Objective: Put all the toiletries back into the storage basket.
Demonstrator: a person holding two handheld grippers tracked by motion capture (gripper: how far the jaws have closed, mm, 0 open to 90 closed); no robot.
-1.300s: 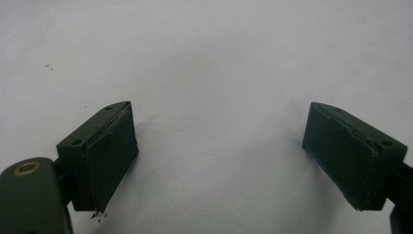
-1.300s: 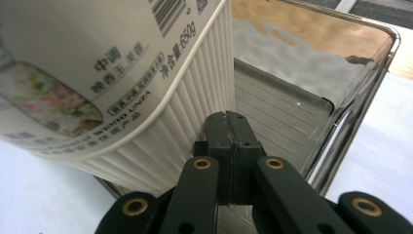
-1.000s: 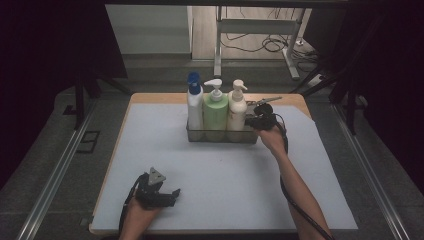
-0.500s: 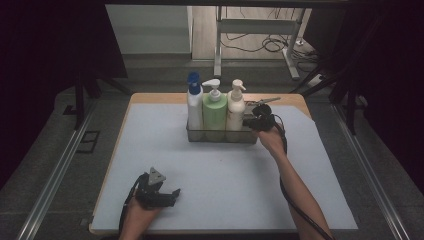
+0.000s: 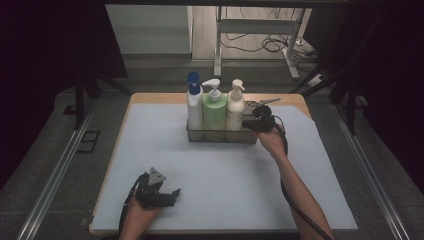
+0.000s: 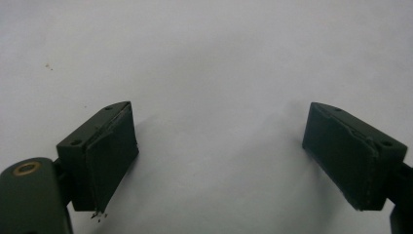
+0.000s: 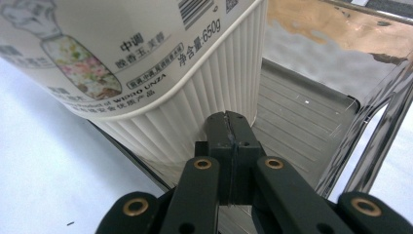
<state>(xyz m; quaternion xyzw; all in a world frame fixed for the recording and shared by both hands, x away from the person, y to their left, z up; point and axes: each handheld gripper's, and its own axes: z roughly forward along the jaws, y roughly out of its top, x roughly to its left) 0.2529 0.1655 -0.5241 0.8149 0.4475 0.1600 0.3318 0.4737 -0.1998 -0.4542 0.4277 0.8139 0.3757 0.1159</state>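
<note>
I am holding my right gripper (image 5: 251,123) just right of the frame's centre in the high view, at the right end of the clear basket (image 5: 220,136). In the right gripper view its jaws are pressing flat together with nothing between them, the tips (image 7: 229,127) sitting against the ribbed wall of the cream pump bottle (image 7: 146,63) inside the basket. That bottle is standing upright, rightmost of three, beside the green bottle (image 5: 214,107) and the blue-capped white bottle (image 5: 194,102). My left gripper (image 5: 167,194) is resting on the white mat (image 5: 225,175) at the lower left, jaws spread wide and empty.
</note>
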